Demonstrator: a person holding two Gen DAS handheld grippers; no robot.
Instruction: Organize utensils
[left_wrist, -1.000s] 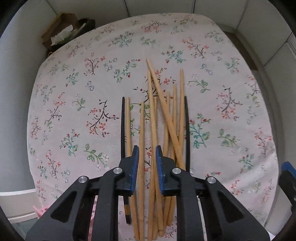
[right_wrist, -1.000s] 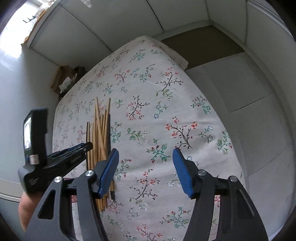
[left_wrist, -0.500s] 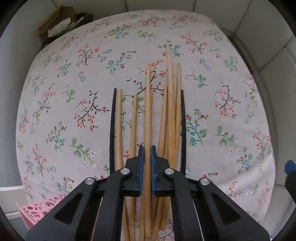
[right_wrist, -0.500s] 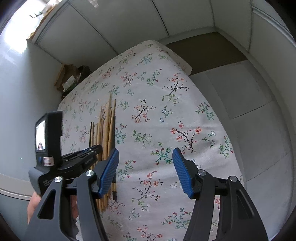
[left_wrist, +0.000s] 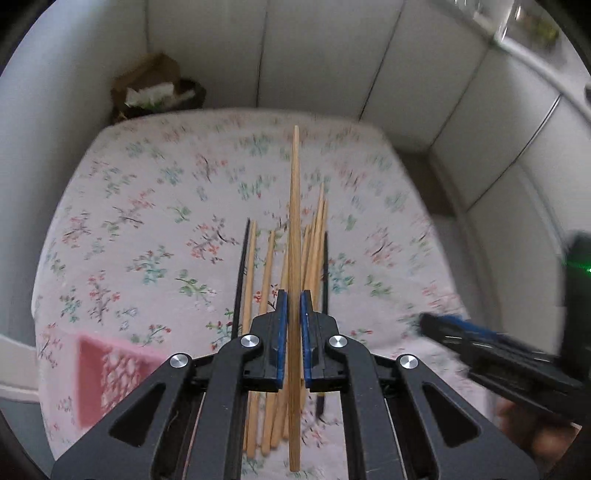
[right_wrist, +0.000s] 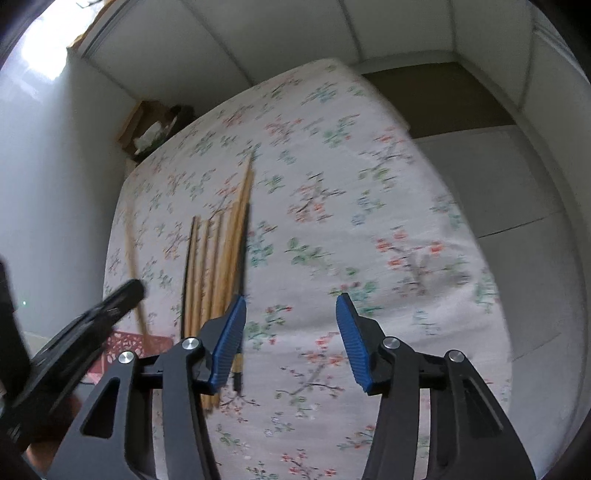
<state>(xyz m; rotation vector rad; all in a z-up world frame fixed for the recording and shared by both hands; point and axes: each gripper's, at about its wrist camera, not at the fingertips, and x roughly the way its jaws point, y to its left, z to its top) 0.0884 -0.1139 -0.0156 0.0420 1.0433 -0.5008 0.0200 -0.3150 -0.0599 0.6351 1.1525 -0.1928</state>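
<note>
One wooden chopstick (left_wrist: 294, 236) is pinched between the blue pads (left_wrist: 282, 332) of the left gripper (left_wrist: 291, 334), whose jaws stand narrow, closed on the stick. It runs lengthwise between the fingers, its thin end pointing away over the pile of chopsticks (left_wrist: 280, 266) and its thick end sticking out behind the pads. It appears lifted above the pile rather than lying in it.

The pile lies on the floral tablecloth (left_wrist: 147, 221), the wooden sticks roughly parallel, with a black chopstick (left_wrist: 241, 273) along its left edge and another dark one on its right edge. In the right wrist view the pile (right_wrist: 218, 258) sits just left of the right gripper (right_wrist: 290, 339), whose jaws are wide apart with nothing between them; its left pad (right_wrist: 227, 343) overlaps the pile's near end in the picture.

Left of the pile, near the cloth's front edge, stands a pink perforated basket (left_wrist: 107, 369). Beyond the pile, past the cloth's far left corner, a brown cardboard box (left_wrist: 147, 85) sits against the wall.
</note>
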